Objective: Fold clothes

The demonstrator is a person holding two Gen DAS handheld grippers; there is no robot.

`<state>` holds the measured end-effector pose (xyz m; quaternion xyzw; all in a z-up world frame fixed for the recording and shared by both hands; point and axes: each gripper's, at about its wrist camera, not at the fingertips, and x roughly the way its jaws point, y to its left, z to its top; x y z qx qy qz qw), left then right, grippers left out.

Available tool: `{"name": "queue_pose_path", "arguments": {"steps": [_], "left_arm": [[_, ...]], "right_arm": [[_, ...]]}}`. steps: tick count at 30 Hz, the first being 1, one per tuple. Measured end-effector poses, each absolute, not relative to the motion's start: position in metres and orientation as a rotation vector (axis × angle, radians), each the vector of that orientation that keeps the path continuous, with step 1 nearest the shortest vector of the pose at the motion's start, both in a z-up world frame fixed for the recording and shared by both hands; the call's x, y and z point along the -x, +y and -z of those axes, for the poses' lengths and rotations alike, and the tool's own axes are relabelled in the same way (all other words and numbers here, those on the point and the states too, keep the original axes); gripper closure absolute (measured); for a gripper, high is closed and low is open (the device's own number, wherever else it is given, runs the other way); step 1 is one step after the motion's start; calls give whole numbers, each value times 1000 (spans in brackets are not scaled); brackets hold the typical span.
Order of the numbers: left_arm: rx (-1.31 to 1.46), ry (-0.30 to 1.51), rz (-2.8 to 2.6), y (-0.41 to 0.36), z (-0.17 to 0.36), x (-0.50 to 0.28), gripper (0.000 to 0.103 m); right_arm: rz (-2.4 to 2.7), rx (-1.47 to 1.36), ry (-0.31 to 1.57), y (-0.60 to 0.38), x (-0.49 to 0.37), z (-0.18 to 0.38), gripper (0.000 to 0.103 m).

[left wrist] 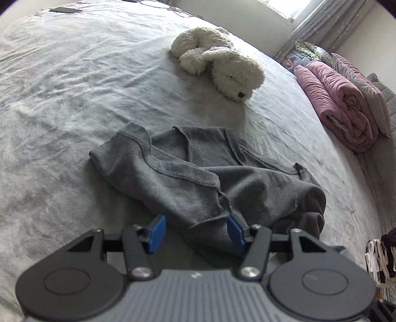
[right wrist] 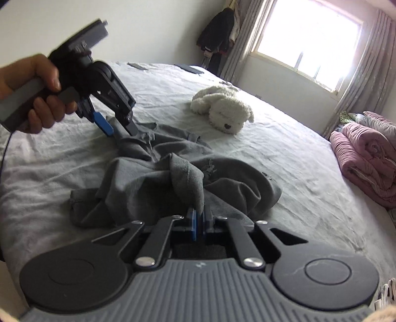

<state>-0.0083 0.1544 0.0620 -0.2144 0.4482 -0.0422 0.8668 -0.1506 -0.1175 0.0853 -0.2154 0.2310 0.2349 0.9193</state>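
Observation:
A crumpled dark grey garment (left wrist: 198, 178) (right wrist: 153, 183) lies on the light grey bed sheet (left wrist: 61, 99) (right wrist: 284, 148). In the left wrist view my left gripper (left wrist: 195, 231) stands open over the garment's near hem; cloth lies between the blue pads (left wrist: 156, 232), which do not press on it. The right wrist view shows that left gripper (right wrist: 118, 128) in a person's hand (right wrist: 42, 104), tilted down at the garment's far edge. My right gripper (right wrist: 198, 218) is shut on a raised fold of the garment at its near side.
A white plush dog (left wrist: 222, 62) (right wrist: 222, 109) lies beyond the garment. A folded pink quilt (left wrist: 344, 104) (right wrist: 366, 161) sits at the bed's right edge. A phone (left wrist: 65, 10) rests at the far side. Clothes (right wrist: 217, 37) hang beside the window curtains.

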Motion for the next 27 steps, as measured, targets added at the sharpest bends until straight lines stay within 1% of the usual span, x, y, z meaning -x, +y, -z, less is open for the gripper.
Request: {"name": "queue_pose_path", "arguments": {"steps": [2,4,6,8,11,13,15,16,18,19,20,21,22,23,25,26,27], "left_arm": [[461,952,85,155,-59,10,46],[475,973,96,154,-55,10,45],[485,978,104,152,-55,10,43],[492,959,101,152,-57,10,38],[481,949,72,147,-57,7,35],[475,966,78,139,-52,1,33],[461,976,74,132,-49,-6,31],[449,976,63,129,-48,-9,28],[428,966,25,124,-46,-15,27],[424,956,2,125,-45,-18,29],[418,947,-15,125,-43,-21,38],[396,949,-19,125,-41,-24,46],[372,954,-20,124,-39,-26,63],[348,958,-22,124,-37,-29,80],[341,965,-18,128,-36,-32,90],[378,966,-11,135,-38,-32,94],[409,962,-5,143,-43,-30,95]], "right_arm": [[-516,441,450,-130,182,-103,98],[-598,506,430,-137,215,-114,98],[-707,578,442,-138,245,-120,98],[-809,652,484,-138,268,-117,98],[-875,744,580,-140,281,-91,98],[-902,745,664,-148,273,-73,97],[-902,730,668,-155,263,-66,96],[-896,706,659,-160,258,-66,93],[-886,575,634,-169,240,-77,91],[-884,492,613,-175,233,-85,88],[-866,425,587,-181,222,-92,83],[-849,359,561,-187,212,-100,68],[-828,297,537,-192,201,-107,57],[-788,268,531,-194,188,-110,50],[-698,200,572,-196,151,-112,50],[-656,162,598,-197,133,-112,50],[-615,126,623,-198,116,-110,50]]}}
